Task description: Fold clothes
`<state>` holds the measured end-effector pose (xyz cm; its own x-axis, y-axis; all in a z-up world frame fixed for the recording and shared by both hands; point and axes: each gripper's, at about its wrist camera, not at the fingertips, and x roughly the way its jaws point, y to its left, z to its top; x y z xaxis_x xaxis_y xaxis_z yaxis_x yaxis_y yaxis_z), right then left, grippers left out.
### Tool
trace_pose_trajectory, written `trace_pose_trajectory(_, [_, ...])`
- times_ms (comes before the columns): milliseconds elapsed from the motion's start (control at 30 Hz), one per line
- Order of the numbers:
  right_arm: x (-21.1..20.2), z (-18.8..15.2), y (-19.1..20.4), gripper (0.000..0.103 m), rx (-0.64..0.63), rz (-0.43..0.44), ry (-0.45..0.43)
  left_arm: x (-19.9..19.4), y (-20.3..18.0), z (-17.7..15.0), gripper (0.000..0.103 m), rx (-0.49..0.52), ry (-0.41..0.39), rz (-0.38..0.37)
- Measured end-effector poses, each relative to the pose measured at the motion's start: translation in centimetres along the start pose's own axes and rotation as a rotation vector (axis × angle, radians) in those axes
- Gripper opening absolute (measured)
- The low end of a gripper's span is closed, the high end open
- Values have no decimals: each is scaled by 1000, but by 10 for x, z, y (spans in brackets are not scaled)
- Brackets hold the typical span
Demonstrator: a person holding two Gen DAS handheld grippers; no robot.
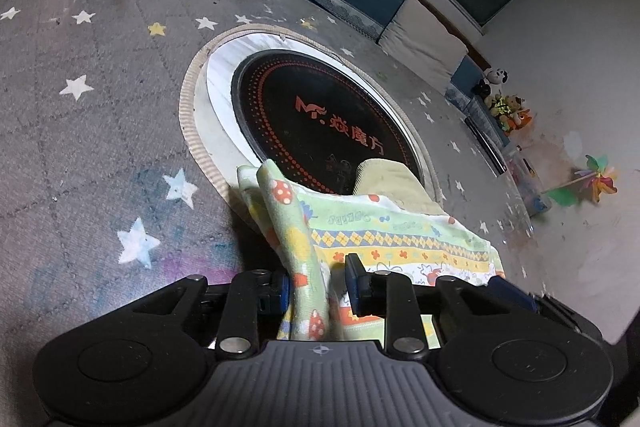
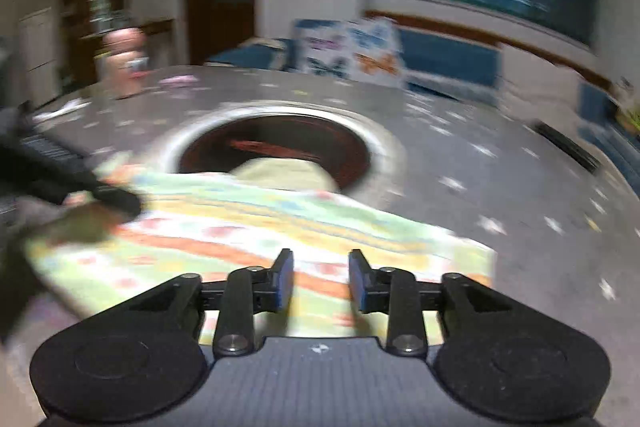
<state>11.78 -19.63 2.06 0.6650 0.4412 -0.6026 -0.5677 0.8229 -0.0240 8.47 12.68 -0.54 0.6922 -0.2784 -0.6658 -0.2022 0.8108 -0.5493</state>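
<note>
1. The patterned garment (image 1: 400, 231) lies on the star-print table (image 1: 100, 107), its far edge lapping over the round black cooktop (image 1: 320, 123) set into the middle.
2. The left gripper (image 1: 318, 283) has a raised fold of the garment between its jaws, narrowly set; a real pinch can't be told.
3. The right gripper (image 2: 320, 279) hovers over the garment's near edge, jaws spread with nothing in them; that view is blurry.

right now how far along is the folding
Early stage. The left tongs have a raised fold of the green patterned child's garment between their fingers. The right tongs hang open above it, gripping nothing. The garment lies mostly spread across the star-print table cover, unfinished.
</note>
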Motion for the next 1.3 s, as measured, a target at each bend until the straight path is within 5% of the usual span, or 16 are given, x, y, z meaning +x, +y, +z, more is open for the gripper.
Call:
trace_pose_trajectory(333, [16,-16,-63,53,153,-163,10,1,-6,-1,30,32,-6,27])
trace_pose_trajectory(600, [23,-18,-74,55,264,-114,5,3,-9,-1,30,49,-12,39])
trace_pose_trajectory(900, [20,-16,-63,11,274,-61,-7,5,-21,0,21,95,-16,75])
trace_pose_trajectory(1300, [-26,-13,-89,8,339,-113,-103,17,-86,17,10,230,-29,17])
